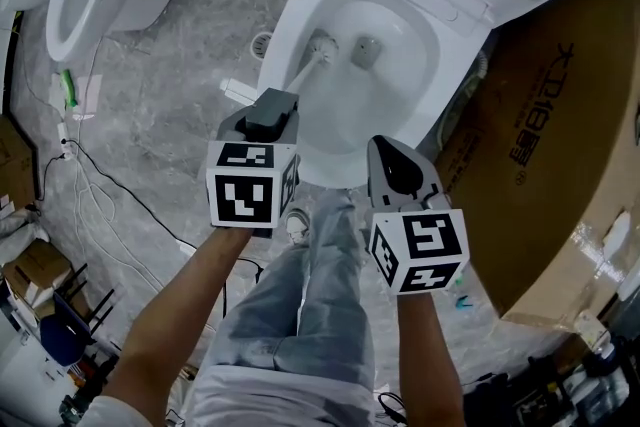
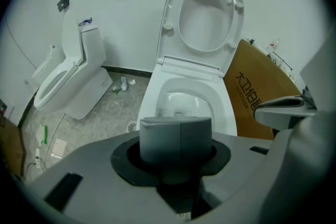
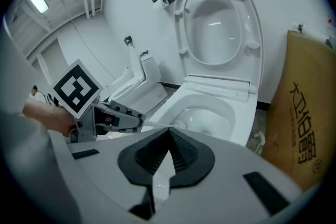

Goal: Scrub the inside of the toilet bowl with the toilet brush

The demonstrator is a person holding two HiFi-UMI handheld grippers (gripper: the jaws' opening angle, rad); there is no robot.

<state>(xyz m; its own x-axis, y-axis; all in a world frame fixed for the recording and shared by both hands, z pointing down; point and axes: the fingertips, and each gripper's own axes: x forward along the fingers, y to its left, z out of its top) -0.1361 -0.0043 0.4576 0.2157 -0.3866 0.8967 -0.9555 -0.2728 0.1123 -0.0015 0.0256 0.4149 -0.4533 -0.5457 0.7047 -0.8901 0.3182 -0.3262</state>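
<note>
Grey plastic cap of the toilet brush is sitting clamped between the black pads of my left gripper, whose jaws are closed tight on it. Its white shaft is running up-frame in the head view to the bristle head, which is lying against the left inner wall of the toilet bowl, just beside the drain opening. My right gripper is hanging at lower centre-right, near the bowl's front rim, with its jaws drawn together on nothing. To scrub well, I judge, the bristles should be pressed to the porcelain and swept round the wall and under the rim, with the grip firm so the cap is not twisting in the pads. My left forearm is reaching up from the lower left, wrist pitched downward; my right forearm is rising beside it, idle. A cardboard box is leaning at right.
</note>
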